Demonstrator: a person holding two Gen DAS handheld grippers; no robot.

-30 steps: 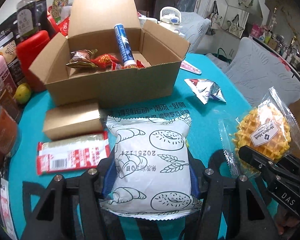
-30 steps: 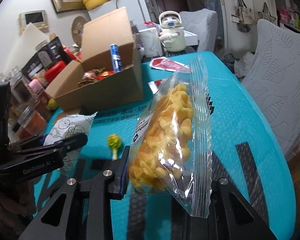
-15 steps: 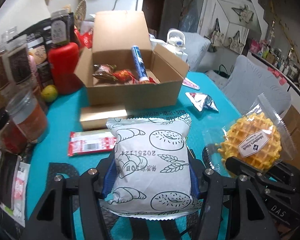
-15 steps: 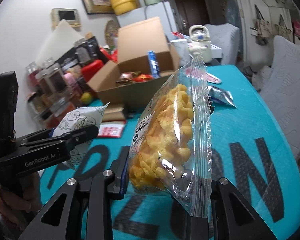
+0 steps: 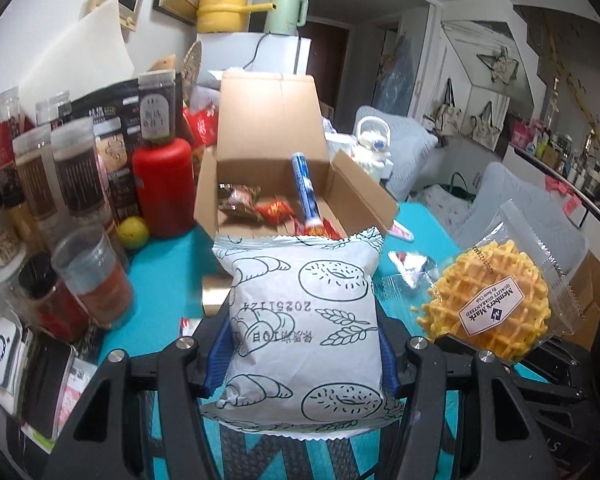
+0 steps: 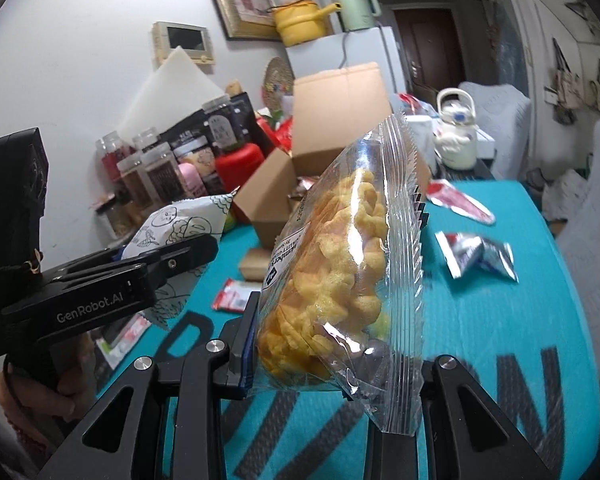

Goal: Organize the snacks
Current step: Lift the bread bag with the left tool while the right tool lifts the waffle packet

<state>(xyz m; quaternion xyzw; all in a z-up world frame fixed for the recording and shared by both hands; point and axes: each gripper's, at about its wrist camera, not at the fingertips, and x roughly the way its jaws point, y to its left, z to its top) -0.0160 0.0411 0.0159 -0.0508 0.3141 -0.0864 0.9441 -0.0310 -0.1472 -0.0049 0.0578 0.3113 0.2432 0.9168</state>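
Left wrist view: the left gripper (image 5: pixel 302 354) is clamping a white bread packet (image 5: pixel 304 324) partway open, above the teal desk (image 5: pixel 168 264), before the cardboard box (image 5: pixel 272 184); right wrist view: the right gripper (image 6: pixel 332 354) is pinching a clear-bagged waffle (image 6: pixel 336 272) narrowly, above the desk.

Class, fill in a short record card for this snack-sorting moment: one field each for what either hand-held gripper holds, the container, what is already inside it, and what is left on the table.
left hand-held gripper: shut on the white bread packet
right hand-held gripper: shut on the clear waffle packet
container: open cardboard box, flaps up
inside the box: blue tube, brown wrapper, red wrappers
loose on the teal tablecloth: silver foil packet, red-and-white sachet
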